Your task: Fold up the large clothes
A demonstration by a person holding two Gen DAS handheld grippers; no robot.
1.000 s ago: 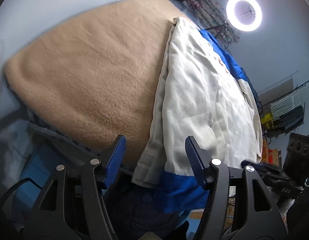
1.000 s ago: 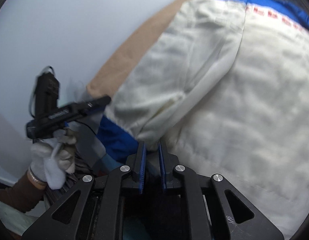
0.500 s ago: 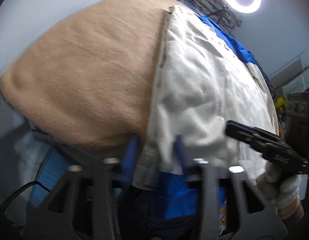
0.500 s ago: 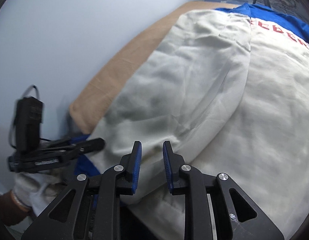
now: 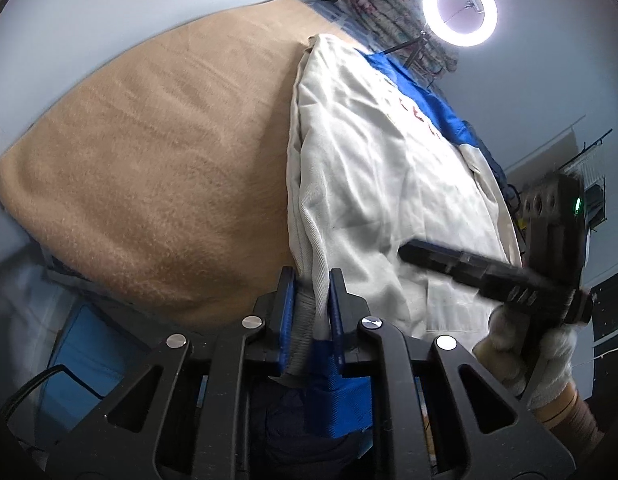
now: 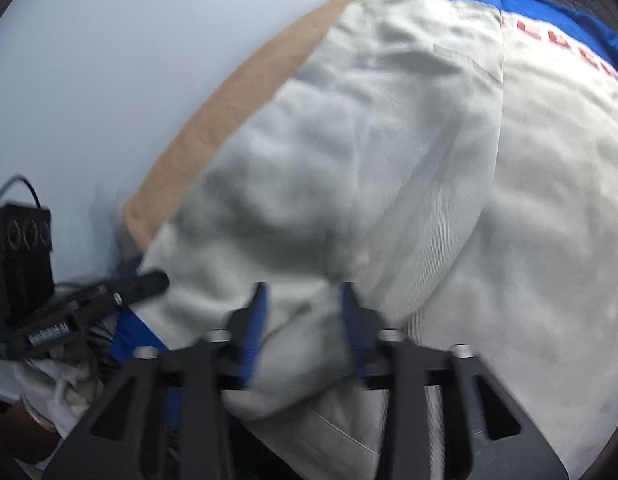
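Observation:
A large cream and blue jacket (image 5: 381, 176) with red letters lies on a tan blanket (image 5: 157, 168) on the bed. It fills the right wrist view (image 6: 449, 184). My left gripper (image 5: 311, 304) is shut on the jacket's near ribbed hem at its left edge. My right gripper (image 6: 305, 312) is open, its blue fingers (image 6: 256, 320) astride the cream sleeve fold at the jacket's near edge. The right gripper also shows in the left wrist view (image 5: 409, 249), over the jacket's right side. The left gripper shows at the left of the right wrist view (image 6: 159, 280).
A lit ring light (image 5: 460, 11) stands on a tripod at the far end of the bed, beside a patterned bundle (image 5: 389, 20). A wire rack (image 5: 589, 188) stands at the right. A pale wall (image 6: 109, 80) runs along the bed's far side.
My left gripper has moved in and shut on the jacket's hem. My right gripper has opened wide and let go of the sleeve fold.

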